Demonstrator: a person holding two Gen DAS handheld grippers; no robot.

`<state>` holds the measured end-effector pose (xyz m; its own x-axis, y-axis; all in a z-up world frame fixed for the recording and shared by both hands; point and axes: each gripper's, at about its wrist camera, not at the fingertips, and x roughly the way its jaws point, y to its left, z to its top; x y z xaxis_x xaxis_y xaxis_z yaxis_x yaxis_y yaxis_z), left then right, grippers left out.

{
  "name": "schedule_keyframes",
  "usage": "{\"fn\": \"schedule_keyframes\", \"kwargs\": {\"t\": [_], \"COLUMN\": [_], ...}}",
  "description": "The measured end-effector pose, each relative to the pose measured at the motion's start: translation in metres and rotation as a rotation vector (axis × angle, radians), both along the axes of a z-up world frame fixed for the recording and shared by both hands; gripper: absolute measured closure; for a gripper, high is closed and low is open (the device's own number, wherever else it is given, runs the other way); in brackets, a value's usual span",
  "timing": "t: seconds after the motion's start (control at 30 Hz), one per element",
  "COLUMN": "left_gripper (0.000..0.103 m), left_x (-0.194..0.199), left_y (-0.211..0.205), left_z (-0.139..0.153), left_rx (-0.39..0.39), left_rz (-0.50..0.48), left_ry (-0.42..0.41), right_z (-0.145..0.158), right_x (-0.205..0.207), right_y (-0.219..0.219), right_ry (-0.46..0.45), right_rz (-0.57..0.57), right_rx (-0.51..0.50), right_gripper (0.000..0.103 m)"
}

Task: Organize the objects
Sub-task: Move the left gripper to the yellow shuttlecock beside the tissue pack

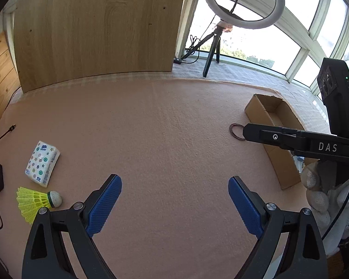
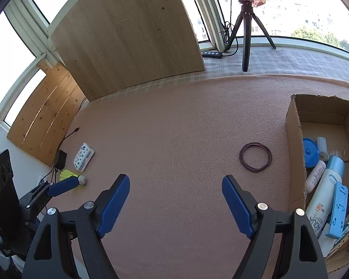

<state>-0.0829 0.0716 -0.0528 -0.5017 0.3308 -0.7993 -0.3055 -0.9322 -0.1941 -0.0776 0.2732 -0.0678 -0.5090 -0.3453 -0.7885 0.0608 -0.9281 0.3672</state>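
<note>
While both tools hang wide and empty over the pink worktop (image 2: 174, 127), I judge the cardboard box (image 2: 293, 139) the collecting place, since an "AQUA SPF 50" bottle (image 2: 321, 200) already lies inside. The hair-tie ring (image 2: 255, 157) lies just beside it; the "Vinda" tissue pack (image 1: 42, 162) and yellow shuttlecock (image 1: 38, 201) wait far left.

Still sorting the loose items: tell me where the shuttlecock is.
The shuttlecock lies on the pink mat at the left edge in both views, just below the tissue pack.
</note>
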Motion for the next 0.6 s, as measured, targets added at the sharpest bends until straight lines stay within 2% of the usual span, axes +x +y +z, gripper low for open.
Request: {"fn": "schedule_keyframes", "kwargs": {"t": [0.33, 0.6], "left_gripper": [0.009, 0.012], "left_x": [0.020, 0.027], "left_y": [-0.110, -0.192], "left_z": [-0.007, -0.022], "left_rx": [0.008, 0.022], "left_rz": [0.186, 0.311], "left_ry": [-0.010, -0.030], "right_z": [-0.002, -0.015], "right_x": [-0.024, -0.041], "right_y": [-0.081, -0.133], "right_ry": [-0.024, -0.068], "right_rz": [0.154, 0.240], "right_rx": [-0.003, -0.026], "right_gripper": [0.025, 0.025]}}
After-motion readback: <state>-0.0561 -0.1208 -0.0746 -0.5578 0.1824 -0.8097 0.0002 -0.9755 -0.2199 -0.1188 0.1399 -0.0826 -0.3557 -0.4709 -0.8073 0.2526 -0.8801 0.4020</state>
